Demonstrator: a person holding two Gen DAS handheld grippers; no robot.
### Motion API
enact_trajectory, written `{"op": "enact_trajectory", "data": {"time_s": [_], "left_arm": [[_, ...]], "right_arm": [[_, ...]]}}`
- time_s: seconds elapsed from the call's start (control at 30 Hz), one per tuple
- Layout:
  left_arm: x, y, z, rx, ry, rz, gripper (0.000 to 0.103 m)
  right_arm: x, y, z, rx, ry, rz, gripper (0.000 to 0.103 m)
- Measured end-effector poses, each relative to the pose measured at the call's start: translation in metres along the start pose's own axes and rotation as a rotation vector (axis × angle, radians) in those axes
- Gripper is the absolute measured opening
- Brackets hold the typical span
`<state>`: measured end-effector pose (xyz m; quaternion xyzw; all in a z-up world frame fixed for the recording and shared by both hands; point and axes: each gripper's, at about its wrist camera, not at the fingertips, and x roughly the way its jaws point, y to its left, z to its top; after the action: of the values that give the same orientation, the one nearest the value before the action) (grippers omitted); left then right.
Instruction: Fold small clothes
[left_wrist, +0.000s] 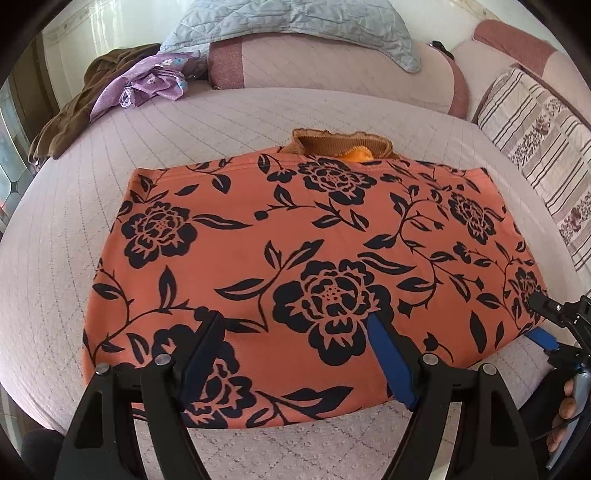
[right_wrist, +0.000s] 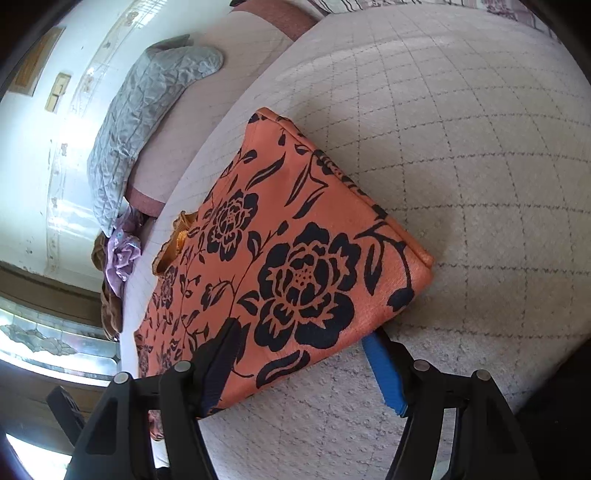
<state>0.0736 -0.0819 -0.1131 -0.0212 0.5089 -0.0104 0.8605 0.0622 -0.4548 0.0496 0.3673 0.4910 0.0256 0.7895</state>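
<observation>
An orange garment with black flowers (left_wrist: 295, 236) lies folded flat on the quilted bed; a brown ribbed collar (left_wrist: 340, 144) shows at its far edge. My left gripper (left_wrist: 295, 325) is open, both fingers resting over the garment's near edge. My right gripper (right_wrist: 303, 336) is open at the garment's near right corner (right_wrist: 295, 273), one finger over the cloth, the blue finger (right_wrist: 384, 373) beside or under the edge. The right gripper also shows in the left wrist view (left_wrist: 543, 325).
The pale quilted bed cover (left_wrist: 221, 110) spreads all round. A brown and purple clothes pile (left_wrist: 122, 88) lies at the far left. A grey quilted pillow (left_wrist: 295, 26) and a pink bolster (left_wrist: 332, 66) sit at the back; a striped cushion (left_wrist: 535, 125) at right.
</observation>
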Motion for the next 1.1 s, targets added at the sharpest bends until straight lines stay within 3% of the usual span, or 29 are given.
{"op": "enact_trajectory", "data": {"time_s": [0.33, 0.53, 0.63, 0.7, 0.77, 0.83, 0.9, 0.97, 1.03, 1.1], "left_arm": [[0.005, -0.012, 0.001, 0.032, 0.003, 0.015, 0.08], [0.013, -0.019, 0.004, 0.051, 0.008, 0.014, 0.08], [0.024, -0.027, 0.002, 0.094, 0.026, 0.053, 0.081], [0.019, -0.03, 0.005, 0.09, 0.014, 0.037, 0.081], [0.01, -0.032, 0.01, 0.074, -0.013, -0.008, 0.081], [0.003, -0.036, 0.014, 0.08, -0.052, -0.035, 0.081], [0.01, -0.044, 0.014, 0.101, -0.035, -0.049, 0.081], [0.027, -0.051, 0.01, 0.134, 0.017, -0.027, 0.081], [0.03, -0.056, 0.007, 0.165, 0.009, 0.01, 0.081], [0.019, -0.058, 0.012, 0.154, -0.003, -0.002, 0.078]], "right_arm": [[0.003, 0.011, -0.002, -0.089, -0.009, -0.055, 0.071], [-0.009, -0.001, 0.01, -0.016, -0.048, -0.001, 0.071], [-0.003, -0.014, 0.016, 0.034, -0.001, 0.032, 0.071], [-0.005, -0.014, 0.02, 0.027, 0.005, 0.05, 0.066], [-0.007, -0.014, 0.024, 0.019, 0.01, 0.043, 0.052], [-0.007, -0.016, 0.028, 0.034, 0.009, 0.038, 0.047], [-0.006, -0.017, 0.032, 0.045, 0.011, 0.039, 0.047], [-0.001, -0.019, 0.033, 0.069, 0.02, 0.04, 0.05], [0.004, -0.022, 0.034, 0.084, 0.022, 0.06, 0.049], [0.001, -0.017, 0.035, 0.057, 0.014, 0.059, 0.025]]}}
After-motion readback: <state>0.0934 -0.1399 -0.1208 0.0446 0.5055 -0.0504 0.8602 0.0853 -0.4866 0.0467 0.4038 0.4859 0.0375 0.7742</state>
